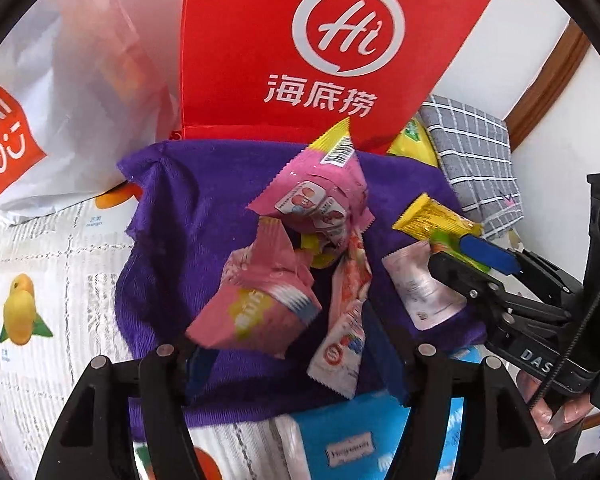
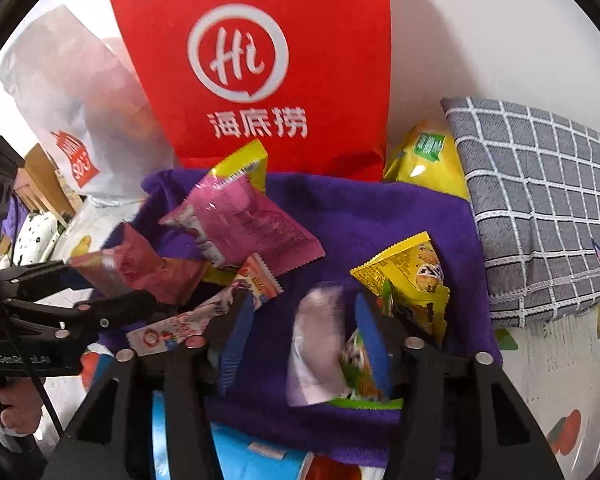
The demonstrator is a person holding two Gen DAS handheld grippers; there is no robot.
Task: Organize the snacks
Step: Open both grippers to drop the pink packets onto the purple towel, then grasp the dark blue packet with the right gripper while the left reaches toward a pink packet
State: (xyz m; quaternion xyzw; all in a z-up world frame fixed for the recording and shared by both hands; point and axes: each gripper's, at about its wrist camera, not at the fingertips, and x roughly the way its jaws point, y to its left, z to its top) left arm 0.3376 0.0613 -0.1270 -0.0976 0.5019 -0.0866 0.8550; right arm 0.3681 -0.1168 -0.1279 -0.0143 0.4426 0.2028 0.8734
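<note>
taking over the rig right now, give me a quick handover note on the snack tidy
Left gripper: open, with loose pink packets between and ahead of its fingers; nothing is gripped.
Right gripper: open, over a pale pouch and a yellow and green packet; neither is clamped.
Where things are: all these snacks lie in a heap on the purple towel. The red paper bag and the white bag stand behind it.
Done: no snack can be seen going into either bag.
Left: sort the heap and put the packets away.
</note>
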